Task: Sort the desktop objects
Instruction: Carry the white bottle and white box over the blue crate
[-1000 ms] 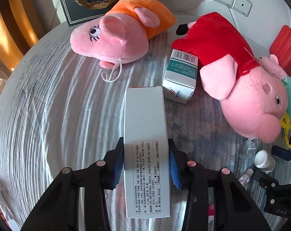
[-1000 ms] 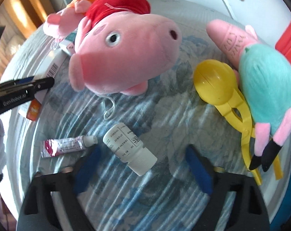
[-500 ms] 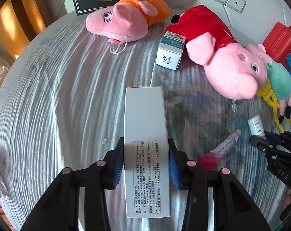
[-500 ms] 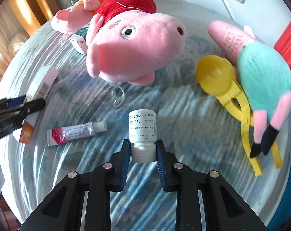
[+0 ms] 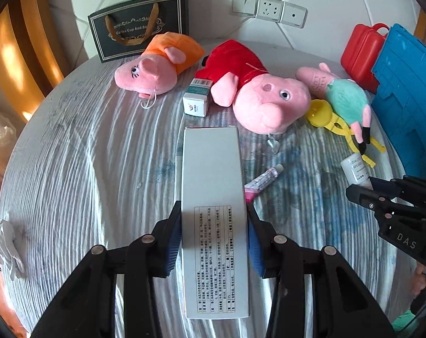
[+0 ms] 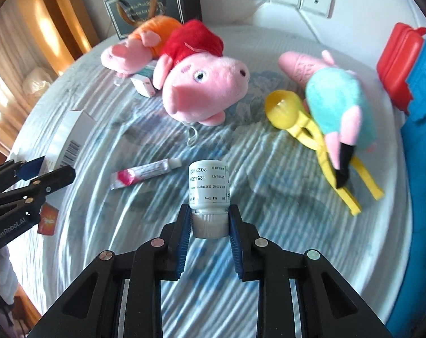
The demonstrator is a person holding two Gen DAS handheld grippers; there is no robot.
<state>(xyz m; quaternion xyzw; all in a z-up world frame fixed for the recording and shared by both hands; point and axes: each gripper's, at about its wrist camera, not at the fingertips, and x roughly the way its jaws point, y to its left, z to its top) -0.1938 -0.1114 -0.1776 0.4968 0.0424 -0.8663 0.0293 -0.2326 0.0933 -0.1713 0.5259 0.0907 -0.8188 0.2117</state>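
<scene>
Left wrist view has the left gripper [image 5: 214, 236] nearest, its blue-padded fingers [image 5: 173, 242] clamped on the sides of a long white box [image 5: 214, 197] that juts forward above the table [image 5: 86, 169]. Just beyond the box's right edge a pink-and-white tube [image 5: 262, 181] lies flat on the striped cloth. Further right, the right gripper [image 5: 362, 186] enters from the edge. Behind the box stands a small teal-and-white carton [image 5: 197, 98], touching a large pink pig plush in a red dress [image 5: 255, 90]. An orange-dressed pig plush [image 5: 153, 67] lies to the left, and a dark gift bag [image 5: 139, 28] stands against the wall.

Right wrist view shows the right gripper [image 6: 210, 225] with its fingers [image 6: 183, 233] pressed on the ribbed cap of a white medicine bottle [image 6: 208, 186], whose labelled body points away, clear of the cloth. These fingers have just been closing, and the bottle now sits between them. Past it lie a yellow scoop toy [image 6: 286, 109] and a teal-bodied plush [image 6: 337, 101] touching each other, then a red case [image 6: 399, 59] beside a blue bin [image 6: 421, 118].
</scene>
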